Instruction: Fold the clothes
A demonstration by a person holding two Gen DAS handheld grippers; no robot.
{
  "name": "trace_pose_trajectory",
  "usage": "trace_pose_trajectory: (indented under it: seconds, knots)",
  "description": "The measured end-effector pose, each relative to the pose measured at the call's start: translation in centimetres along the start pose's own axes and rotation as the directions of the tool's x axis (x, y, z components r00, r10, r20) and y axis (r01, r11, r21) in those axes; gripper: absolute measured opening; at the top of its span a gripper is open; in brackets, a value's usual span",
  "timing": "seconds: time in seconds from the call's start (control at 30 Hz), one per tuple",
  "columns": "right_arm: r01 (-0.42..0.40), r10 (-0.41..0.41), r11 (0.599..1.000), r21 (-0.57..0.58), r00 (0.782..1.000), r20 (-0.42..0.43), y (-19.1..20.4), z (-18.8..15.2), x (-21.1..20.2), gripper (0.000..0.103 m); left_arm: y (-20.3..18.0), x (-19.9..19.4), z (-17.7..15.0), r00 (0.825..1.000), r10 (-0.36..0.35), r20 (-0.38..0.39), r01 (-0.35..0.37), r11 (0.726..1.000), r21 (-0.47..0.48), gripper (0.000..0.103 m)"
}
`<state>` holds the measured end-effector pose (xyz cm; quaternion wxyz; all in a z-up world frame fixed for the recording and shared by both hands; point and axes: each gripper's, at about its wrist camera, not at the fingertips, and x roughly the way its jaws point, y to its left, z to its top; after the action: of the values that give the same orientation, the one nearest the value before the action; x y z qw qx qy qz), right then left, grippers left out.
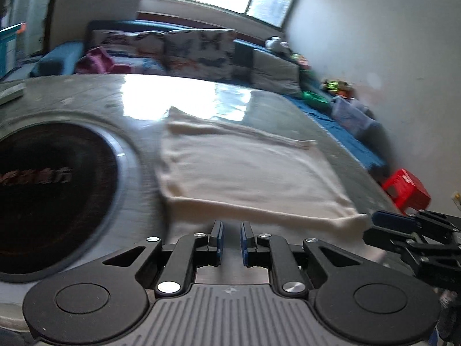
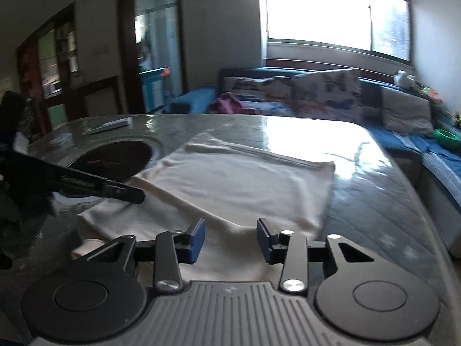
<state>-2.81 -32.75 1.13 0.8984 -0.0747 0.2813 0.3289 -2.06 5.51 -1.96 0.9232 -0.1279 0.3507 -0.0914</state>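
One cream garment [image 1: 245, 173], partly folded, lies flat on a glossy grey table [image 1: 86, 98], beside a single round dark inset cooktop [image 1: 49, 196]. Two grippers hover at its near edge. The left gripper [image 1: 231, 238] has its blue pads drawn to a narrow slit with nothing between them; the right gripper [image 2: 230, 239] stands moderately apart over the cloth's near hem, gripping nothing. Only the left wrist view catches one red plastic stool [image 1: 406, 190] by the wall; only the right wrist view shows a doorway [image 2: 152, 46] and wooden shelving [image 2: 54, 57]. Both views take in one blue sofa [image 2: 317, 92] with butterfly-print cushions [image 2: 331, 89] below a bright window [image 2: 331, 14].
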Motion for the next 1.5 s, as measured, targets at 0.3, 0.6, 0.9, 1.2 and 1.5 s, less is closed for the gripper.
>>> trace_pose_trajectory:
  seconds: [0.3,0.6,0.9,1.2,1.5]
  knots:
    - [0.009,-0.007,1.000,0.024,0.997,-0.083,-0.9,-1.2,3.0,0.033,1.4,-0.4,0.7,1.000,0.001,0.012,0.000,1.000,-0.015,0.013]
    - [0.003,-0.008,0.998,-0.058,0.996,-0.090,0.8,-2.5,1.7,0.034,1.0,0.5,0.4,1.000,0.015,0.005,-0.015,0.998,0.060,0.014]
    - [0.004,-0.012,0.994,-0.113,0.997,-0.075,1.9,-3.4,0.1,0.041,0.9,-0.2,-0.7,0.998,0.068,0.013,-0.069,0.991,0.110,0.037]
    - [0.014,-0.015,0.994,-0.107,1.000,-0.003,1.2,-0.5,1.1,0.041,0.0,-0.5,1.1,0.997,0.057,0.053,-0.063,0.991,0.119,0.037]
    - [0.024,-0.030,0.995,-0.093,0.998,-0.056,0.5,-1.3,2.9,0.046,0.1,2.3,2.1,0.995,0.097,0.016,-0.098,0.987,0.124,0.037]
